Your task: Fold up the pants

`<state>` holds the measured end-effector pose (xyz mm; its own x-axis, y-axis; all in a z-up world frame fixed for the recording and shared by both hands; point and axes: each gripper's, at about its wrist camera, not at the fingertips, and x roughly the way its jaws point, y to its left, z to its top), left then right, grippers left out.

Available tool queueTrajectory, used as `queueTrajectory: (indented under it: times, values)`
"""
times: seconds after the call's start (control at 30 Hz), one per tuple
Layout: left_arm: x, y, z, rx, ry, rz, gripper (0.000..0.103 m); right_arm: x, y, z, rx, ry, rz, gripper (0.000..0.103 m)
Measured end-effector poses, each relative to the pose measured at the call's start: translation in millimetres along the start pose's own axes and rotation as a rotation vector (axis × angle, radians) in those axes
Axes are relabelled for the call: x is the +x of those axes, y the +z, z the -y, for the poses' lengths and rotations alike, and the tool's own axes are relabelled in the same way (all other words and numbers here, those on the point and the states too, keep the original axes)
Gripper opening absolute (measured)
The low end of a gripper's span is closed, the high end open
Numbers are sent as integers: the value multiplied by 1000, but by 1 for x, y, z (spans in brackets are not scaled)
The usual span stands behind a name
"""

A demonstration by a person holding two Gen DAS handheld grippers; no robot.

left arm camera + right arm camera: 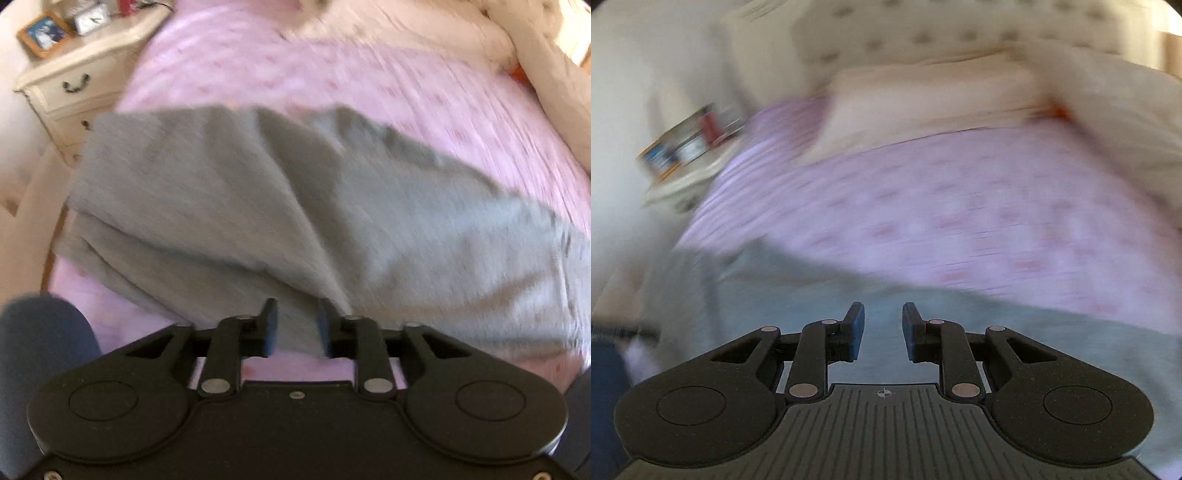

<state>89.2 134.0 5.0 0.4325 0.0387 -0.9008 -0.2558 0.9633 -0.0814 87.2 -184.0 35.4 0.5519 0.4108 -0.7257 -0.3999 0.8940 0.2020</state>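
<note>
Grey pants [295, 206] lie spread across a pink bedspread [332, 74], rumpled, with a ridge of cloth running toward the camera. My left gripper [294, 325] has its jaws narrowly apart with a fold of the grey cloth rising between them; it looks pinched. In the blurred right wrist view the pants [812, 288] lie below and in front of my right gripper [883, 325]. Its jaws stand apart over the cloth with nothing between them.
A cream nightstand [74, 74] with a photo frame and a clock stands at the bed's left side. Cream pillows and a duvet [535, 55] lie at the head of the bed. A dark blue leg [44, 350] is at the lower left.
</note>
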Motion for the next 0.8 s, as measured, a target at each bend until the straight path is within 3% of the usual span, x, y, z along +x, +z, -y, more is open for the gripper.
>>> queueTrajectory:
  times: [0.07, 0.3, 0.47, 0.8]
  values:
    - [-6, 16, -22, -27, 28, 32, 50, 20, -5, -35, -54, 70, -31, 22]
    - [-5, 63, -109, -115, 176, 89, 51, 60, -30, -138, -304, 240, -94, 26]
    - [10, 80, -161, -153, 242, 84, 55, 72, -41, -172, -392, 305, -95, 27]
    - [59, 90, -175, -135, 152, -11, 63, 80, -55, -197, -616, 258, -30, 27]
